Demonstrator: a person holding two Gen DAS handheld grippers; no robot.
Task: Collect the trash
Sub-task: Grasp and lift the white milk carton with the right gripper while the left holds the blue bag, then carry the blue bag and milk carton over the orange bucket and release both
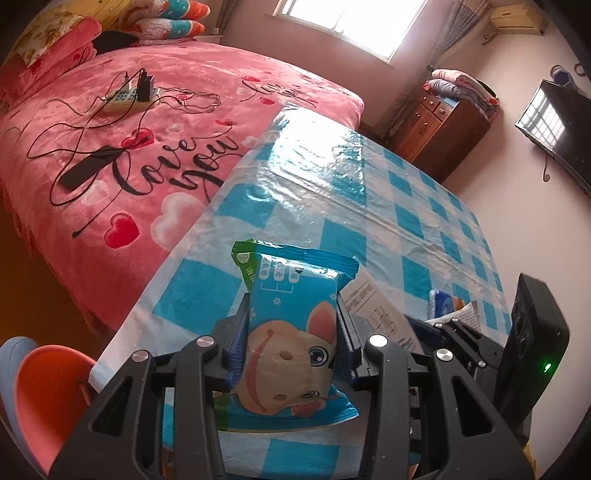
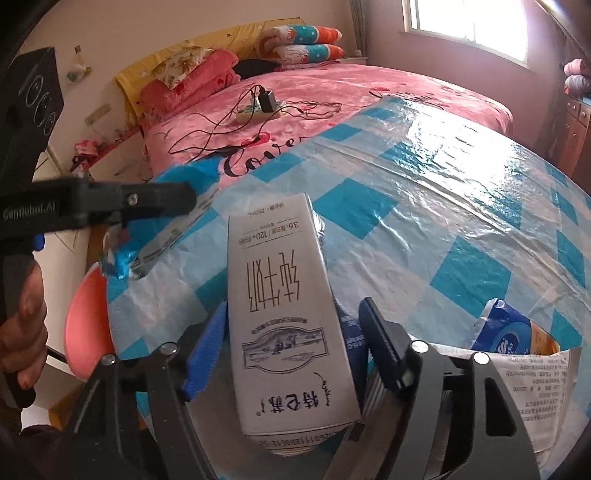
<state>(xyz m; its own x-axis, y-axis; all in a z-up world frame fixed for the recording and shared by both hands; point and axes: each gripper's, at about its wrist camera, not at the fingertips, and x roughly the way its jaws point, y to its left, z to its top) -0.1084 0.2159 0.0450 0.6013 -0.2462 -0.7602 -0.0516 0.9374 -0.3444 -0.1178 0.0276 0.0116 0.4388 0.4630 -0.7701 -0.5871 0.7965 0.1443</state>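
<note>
Left gripper [image 1: 293, 328] clamps my wipes pack [image 1: 295, 332], right gripper [image 2: 291, 343] loosely straddles milk carton [image 2: 288, 314]; nothing binned yet.

Both views are wrist fisheyes riding just behind a claw, tilted steeply down and forward across the blue-and-white checked plastic-covered surface [image 1: 369, 206].

The left-wrist view sits very close to the blue cartoon-printed snack packet [image 1: 295, 332] at lower centre; it faces the pink bed with black lettering [image 1: 155, 147] at upper left, and the bright window [image 1: 354, 22] at the top.

The right-wrist view hangs equally close over the white printed milk carton [image 2: 284, 314] at centre.

The 2 views share the checked surface, the bed [image 2: 332, 88], the window [image 2: 469, 26] and the carton [image 1: 384, 310].
</note>
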